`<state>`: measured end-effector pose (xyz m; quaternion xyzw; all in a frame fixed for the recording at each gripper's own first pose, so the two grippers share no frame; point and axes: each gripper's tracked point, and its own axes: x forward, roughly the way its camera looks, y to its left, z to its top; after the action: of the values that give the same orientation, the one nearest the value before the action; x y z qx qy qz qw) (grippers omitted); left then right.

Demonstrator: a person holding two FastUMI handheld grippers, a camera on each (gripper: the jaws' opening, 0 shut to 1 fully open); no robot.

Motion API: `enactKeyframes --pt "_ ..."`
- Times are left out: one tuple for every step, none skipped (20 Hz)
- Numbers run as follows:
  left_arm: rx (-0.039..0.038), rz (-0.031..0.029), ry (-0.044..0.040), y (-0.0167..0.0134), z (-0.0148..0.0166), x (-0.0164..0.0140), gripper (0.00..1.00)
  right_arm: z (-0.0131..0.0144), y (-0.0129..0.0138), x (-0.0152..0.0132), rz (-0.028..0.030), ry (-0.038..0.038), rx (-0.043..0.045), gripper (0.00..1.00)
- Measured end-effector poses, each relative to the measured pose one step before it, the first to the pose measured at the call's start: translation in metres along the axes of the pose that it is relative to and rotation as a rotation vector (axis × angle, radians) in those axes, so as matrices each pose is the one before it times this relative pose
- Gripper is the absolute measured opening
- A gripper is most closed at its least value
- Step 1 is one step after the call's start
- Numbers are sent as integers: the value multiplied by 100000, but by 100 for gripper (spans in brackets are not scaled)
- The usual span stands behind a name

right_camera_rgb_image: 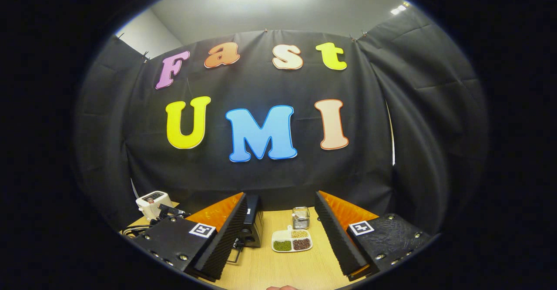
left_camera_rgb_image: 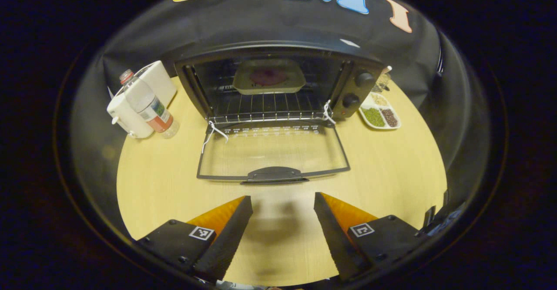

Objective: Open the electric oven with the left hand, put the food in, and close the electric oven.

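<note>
The black electric oven [left_camera_rgb_image: 278, 85] stands at the back of the wooden table [left_camera_rgb_image: 391, 168] with its glass door [left_camera_rgb_image: 272, 153] folded flat down toward me. Inside, on the wire rack, rests a pale tray [left_camera_rgb_image: 269, 77] carrying a dark reddish piece of food [left_camera_rgb_image: 267, 76]. My left gripper [left_camera_rgb_image: 283, 211] hovers open just in front of the door handle [left_camera_rgb_image: 274, 174], with nothing between its fingers. My right gripper [right_camera_rgb_image: 280, 224] is open and raised, facing the booth wall; the oven's right side [right_camera_rgb_image: 252, 227] peeks out behind its left finger.
A plastic bottle [left_camera_rgb_image: 148, 102] leans on a white appliance [left_camera_rgb_image: 139, 98] left of the oven. A white divided dish of beans [left_camera_rgb_image: 379, 112] [right_camera_rgb_image: 291, 241] and a small clear jar [right_camera_rgb_image: 300, 218] sit to the oven's right. Black cloth walls enclose the table.
</note>
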<state>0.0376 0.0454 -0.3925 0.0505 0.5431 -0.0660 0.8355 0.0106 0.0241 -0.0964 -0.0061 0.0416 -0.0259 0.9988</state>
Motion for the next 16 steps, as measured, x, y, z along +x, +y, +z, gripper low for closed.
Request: enactKeyframes --pt "-300 77 1957 27 -263 695 97 -210 -337 -272 -878 609 -12 96" --pt "112 -23 1533 68 17 711 98 -178 -364 17 -895 334 -112 96" --pt "661 154 1250 139 -62 740 98 -20 -321 -69 -1019 251 -277 96" --pt "1010 311 1770 124 -59 711 97 -64 -245 -163 -905 325 -333 96" --pt "510 656 1091 288 -14 700 97 -147 -269 4 -882 146 -243 96" --pt "188 562 995 103 32 572 97 -6 -86 -118 -711 375 -239 96" --pt "0 775 852 168 17 456 97 -127 -231 -120 -542 194 -140 96" --pt "120 697 761 149 110 502 98 -58 -102 -69 -689 302 97 96" --pt "452 532 289 62 128 292 100 -141 -82 12 -480 427 194 96" --pt "888 464 129 42 180 384 97 -77 32 -92 -451 580 -69 96" --pt "531 -262 1050 -55 -45 72 98 -62 19 -17 -144 157 -241 96" --pt "-105 -21 -761 -68 73 207 97 14 65 -73 -311 -71 -394 96" --pt "-387 -416 616 28 59 -329 100 -6 44 52 -78 -306 -139 96" --pt "280 -135 -320 57 119 -19 97 -68 269 79 84 116 106 96" --pt "211 -80 -127 25 -62 59 97 -348 209 -112 440 615 57 96" --pt "-458 -298 102 -29 91 67 100 -197 370 87 544 593 30 96"
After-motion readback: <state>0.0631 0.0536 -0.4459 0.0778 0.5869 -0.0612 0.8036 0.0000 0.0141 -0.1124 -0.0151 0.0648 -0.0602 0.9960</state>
